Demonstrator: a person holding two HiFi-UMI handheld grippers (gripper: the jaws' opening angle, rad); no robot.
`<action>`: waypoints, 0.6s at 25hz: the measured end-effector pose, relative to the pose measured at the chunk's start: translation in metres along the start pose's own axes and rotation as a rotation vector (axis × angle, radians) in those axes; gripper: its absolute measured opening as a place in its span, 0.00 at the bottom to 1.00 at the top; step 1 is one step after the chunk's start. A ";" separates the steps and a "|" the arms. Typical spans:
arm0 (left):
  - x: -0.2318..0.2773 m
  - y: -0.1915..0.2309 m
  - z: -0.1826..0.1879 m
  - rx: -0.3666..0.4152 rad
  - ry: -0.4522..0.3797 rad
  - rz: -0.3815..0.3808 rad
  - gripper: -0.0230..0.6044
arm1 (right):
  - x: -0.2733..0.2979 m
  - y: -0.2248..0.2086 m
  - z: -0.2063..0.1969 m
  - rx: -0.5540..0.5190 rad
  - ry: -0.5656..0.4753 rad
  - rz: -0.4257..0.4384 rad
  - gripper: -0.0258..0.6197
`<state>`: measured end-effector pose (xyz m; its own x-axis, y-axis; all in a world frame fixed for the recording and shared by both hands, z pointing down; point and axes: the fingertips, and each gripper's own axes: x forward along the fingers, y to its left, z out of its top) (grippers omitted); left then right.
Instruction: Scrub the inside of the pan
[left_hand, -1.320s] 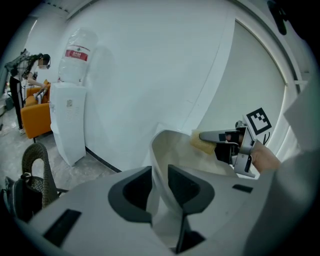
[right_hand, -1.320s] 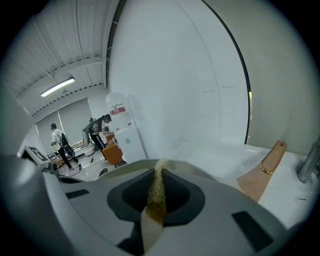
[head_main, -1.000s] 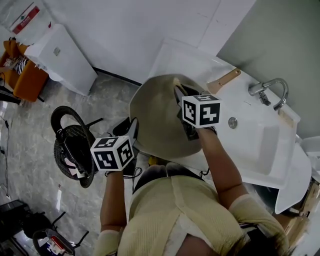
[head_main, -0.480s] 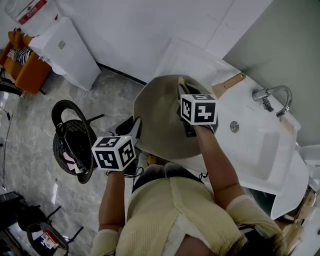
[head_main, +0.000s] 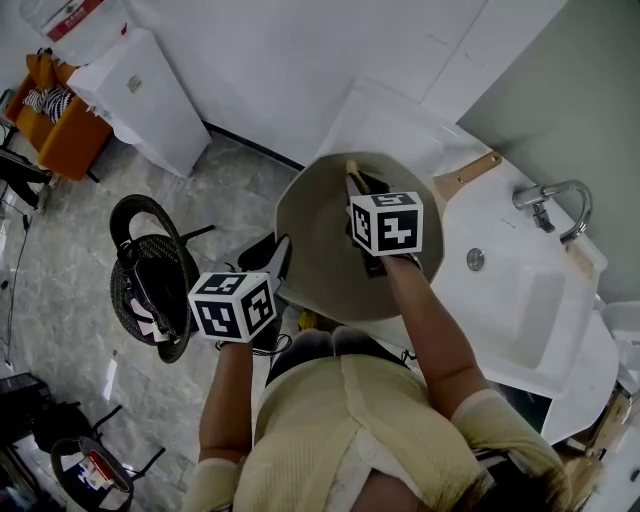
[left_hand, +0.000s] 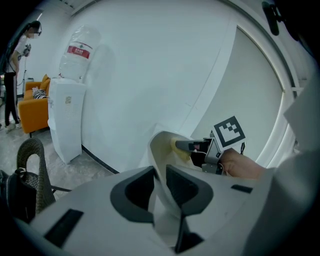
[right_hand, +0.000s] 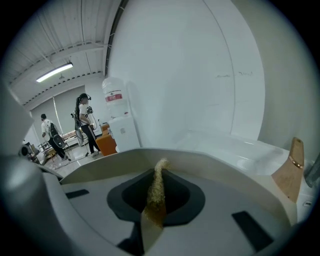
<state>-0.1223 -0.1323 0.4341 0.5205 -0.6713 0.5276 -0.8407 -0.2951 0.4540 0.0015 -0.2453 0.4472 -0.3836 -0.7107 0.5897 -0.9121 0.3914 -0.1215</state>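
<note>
Left gripper (left_hand: 159, 186) is clamped narrow on the rim of the cream pan (head_main: 320, 250); I can see the thin wall pinched between both pads. The pan is held tilted, off the surface, at the front edge of the white sink counter (head_main: 400, 125). Its inside faces up toward the head camera, and its wooden handle (head_main: 470, 172) points away toward the faucet (head_main: 555, 200). Right gripper (right_hand: 156, 197) is closed on a yellow-brown scouring pad (right_hand: 159, 175), seen edge-on between the jaws, and it reaches into the bowl of the pan near the far rim. From the left gripper view I see the pad against the inner wall, though I can't confirm how hard it presses. The sink basin (head_main: 520, 300) lies just right of the pan. Behind: a water dispenser (head_main: 150, 100) against the wall, a dark wicker chair (head_main: 150, 280) on the grey floor, an orange sofa (head_main: 65, 130).
</note>
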 end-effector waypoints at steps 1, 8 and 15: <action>0.000 0.000 0.000 0.000 0.000 -0.001 0.24 | 0.001 0.004 0.000 -0.007 0.002 0.009 0.13; -0.001 0.001 -0.001 -0.006 -0.005 -0.007 0.24 | 0.008 0.030 -0.003 -0.052 0.007 0.071 0.13; -0.002 0.000 0.000 -0.009 -0.005 -0.013 0.24 | 0.010 0.050 -0.006 -0.093 0.019 0.121 0.13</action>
<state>-0.1239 -0.1307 0.4331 0.5308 -0.6708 0.5179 -0.8323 -0.2977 0.4675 -0.0471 -0.2292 0.4517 -0.4861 -0.6440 0.5907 -0.8419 0.5263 -0.1190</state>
